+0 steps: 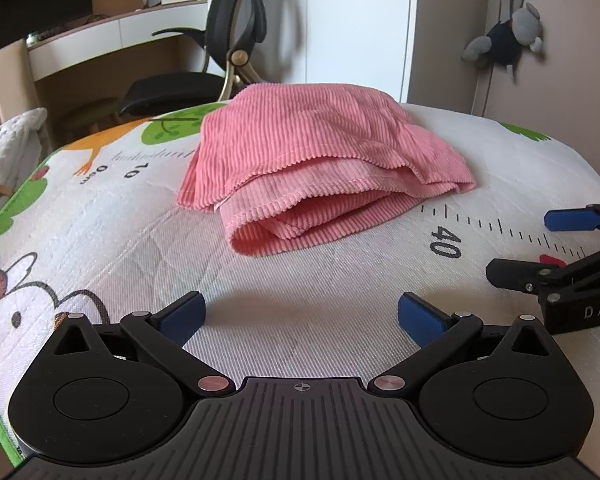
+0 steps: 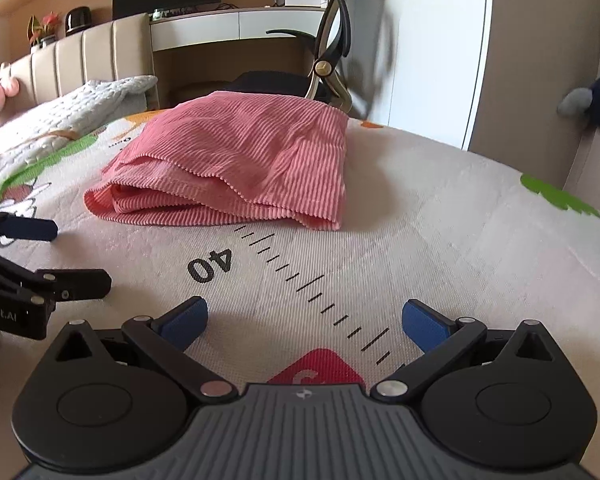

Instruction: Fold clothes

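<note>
A pink ribbed garment [image 1: 316, 160] lies folded in several layers on the printed mat [image 1: 300, 300], its open hems facing me. The right wrist view shows the same pink garment [image 2: 240, 168] ahead and slightly left. My left gripper [image 1: 300, 318] hovers low over the mat, short of the garment, open and empty. My right gripper [image 2: 304, 322] is also open and empty, above the ruler marks near the "40". Each gripper shows in the other's view: the right gripper [image 1: 540, 246] at the right edge, the left gripper [image 2: 66, 254] at the left edge.
The mat carries cartoon prints and a ruler scale [image 2: 300, 276]. A black office chair [image 1: 204, 64] and a desk [image 1: 100, 36] stand behind the bed. A grey quilt [image 2: 72, 116] and the padded headboard [image 2: 88, 56] lie to the left. A plush toy [image 1: 508, 40] hangs on the right wall.
</note>
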